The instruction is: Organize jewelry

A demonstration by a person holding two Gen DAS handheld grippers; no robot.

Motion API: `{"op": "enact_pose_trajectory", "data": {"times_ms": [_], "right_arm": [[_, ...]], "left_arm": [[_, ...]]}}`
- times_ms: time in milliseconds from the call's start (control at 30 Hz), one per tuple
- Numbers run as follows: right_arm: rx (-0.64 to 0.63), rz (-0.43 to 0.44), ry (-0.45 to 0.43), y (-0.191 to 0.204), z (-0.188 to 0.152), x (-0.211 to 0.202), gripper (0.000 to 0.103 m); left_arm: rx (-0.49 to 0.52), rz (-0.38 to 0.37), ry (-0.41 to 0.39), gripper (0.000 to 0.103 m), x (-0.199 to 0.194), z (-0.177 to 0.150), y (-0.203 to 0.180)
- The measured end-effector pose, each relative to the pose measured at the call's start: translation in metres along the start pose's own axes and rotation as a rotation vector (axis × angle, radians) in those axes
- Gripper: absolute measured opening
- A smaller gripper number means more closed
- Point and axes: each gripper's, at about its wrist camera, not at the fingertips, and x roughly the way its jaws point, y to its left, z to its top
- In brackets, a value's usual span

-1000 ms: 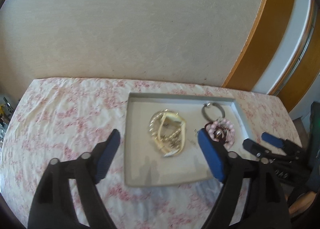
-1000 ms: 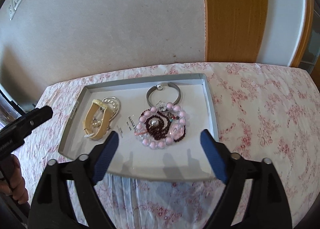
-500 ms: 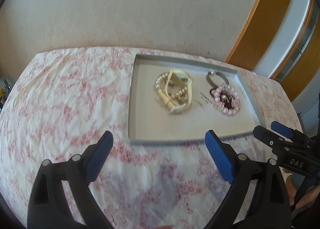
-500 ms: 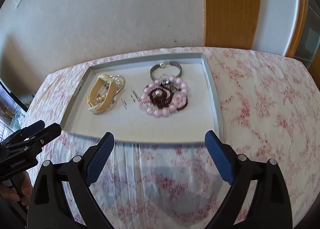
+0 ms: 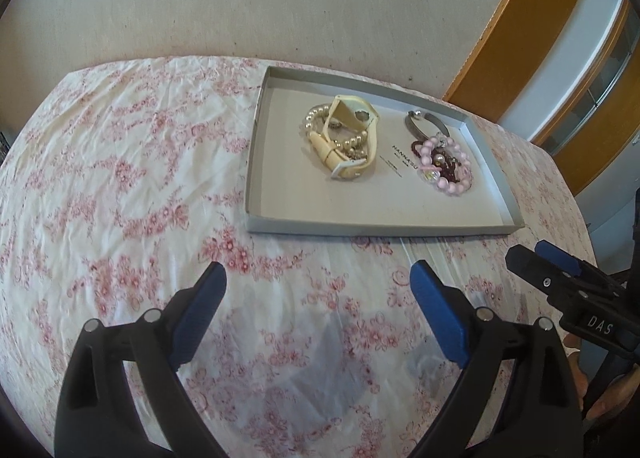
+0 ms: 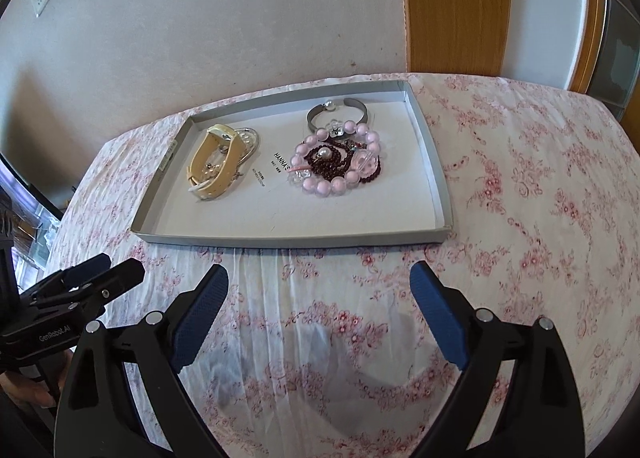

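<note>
Both grippers' jaws gape, gripping nothing; the tray (image 6: pixel 280 240) lies long side toward them, jewelry (image 6: pixel 338 164) inside.

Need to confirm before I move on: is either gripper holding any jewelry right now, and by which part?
Nothing is held. The left gripper and right gripper both stand open above the floral cloth, short of the tray.

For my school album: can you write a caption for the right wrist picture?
Open right tongs hover over a flowered tablecloth, facing a grey tray holding a pink bead bracelet and a cream watch.
</note>
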Motion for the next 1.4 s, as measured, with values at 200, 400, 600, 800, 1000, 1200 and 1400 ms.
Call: {"op": "enact_pose_trajectory", "data": {"times_ms": [200, 400, 600, 800, 1000, 1200, 1400], "right_arm": [[0.024, 0.018, -0.002, -0.002, -0.002, -0.003, 0.094], [0.031, 0.034, -0.005, -0.002, -0.003, -0.007, 0.094], [0.040, 0.049, -0.006, 0.000, -0.003, -0.009, 0.094], [0.052, 0.058, -0.009, -0.002, -0.003, -0.011, 0.094], [0.055, 0.064, -0.007, -0.001, -0.003, -0.011, 0.094], [0.051, 0.067, -0.006, 0.001, -0.004, -0.010, 0.094], [0.051, 0.068, -0.007, 0.002, -0.004, -0.010, 0.094]], "left_arm": [[-0.012, -0.033, 0.011, 0.093, -0.003, -0.001, -0.002], [-0.014, -0.059, 0.020, 0.093, -0.005, -0.001, -0.005], [-0.025, -0.074, 0.023, 0.093, -0.008, 0.000, -0.007], [-0.024, -0.071, 0.024, 0.093, -0.010, 0.001, -0.009], [-0.024, -0.070, 0.024, 0.093, -0.010, 0.000, -0.009], [-0.022, -0.061, 0.019, 0.093, -0.010, 0.002, -0.011], [-0.019, -0.065, 0.018, 0.093, -0.010, 0.004, -0.011]]}}
